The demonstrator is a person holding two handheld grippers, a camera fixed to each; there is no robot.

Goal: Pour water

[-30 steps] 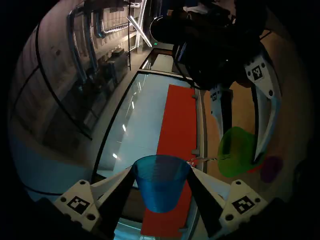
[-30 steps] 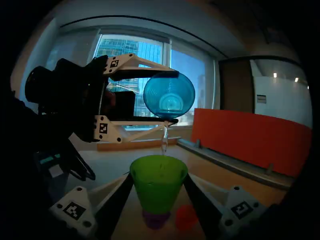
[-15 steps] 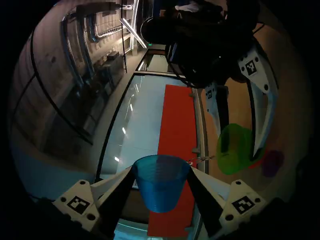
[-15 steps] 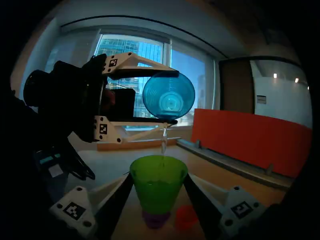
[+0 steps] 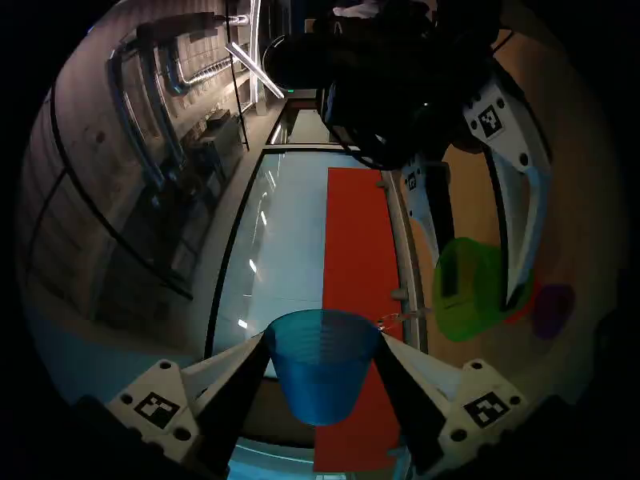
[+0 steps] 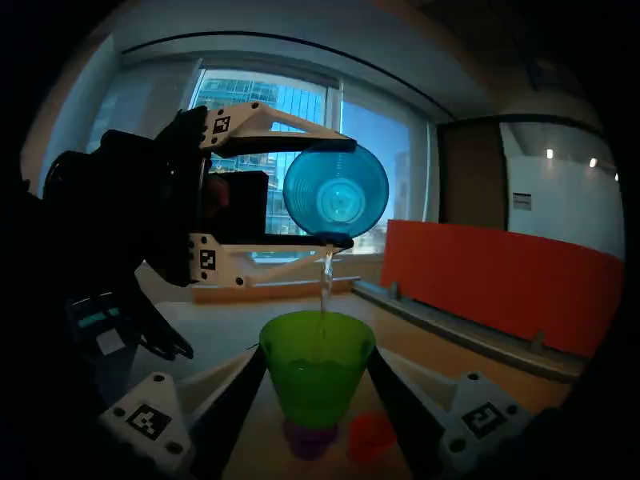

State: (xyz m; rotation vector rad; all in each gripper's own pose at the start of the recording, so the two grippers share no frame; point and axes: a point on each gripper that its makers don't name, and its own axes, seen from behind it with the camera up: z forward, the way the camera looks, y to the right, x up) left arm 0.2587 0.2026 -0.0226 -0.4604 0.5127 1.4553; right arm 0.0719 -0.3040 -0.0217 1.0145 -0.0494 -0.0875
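Observation:
My left gripper point(image 5: 322, 370) is shut on a blue cup point(image 5: 322, 364). In the right gripper view that blue cup point(image 6: 336, 190) lies tipped on its side, mouth towards the camera, held in the left gripper point(image 6: 340, 192). A thin stream of water point(image 6: 325, 280) falls from its rim into the green cup point(image 6: 317, 368). My right gripper point(image 6: 317, 378) is shut on the green cup, which stands upright and holds some water. The left gripper view shows the green cup point(image 5: 468, 288) between the right gripper's fingers point(image 5: 516, 216), with the trickle of water point(image 5: 400, 318) reaching towards it.
An orange partition point(image 6: 504, 276) runs along the far edge of the wooden table point(image 6: 416, 336). A purple cup point(image 6: 308, 438) and a small red cup point(image 6: 370, 434) stand on the table below the green cup. Windows lie behind the left gripper.
The blue cup has tipped a little further and the water keeps running. The level in the green cup has risen. Both grippers have shifted only slightly.

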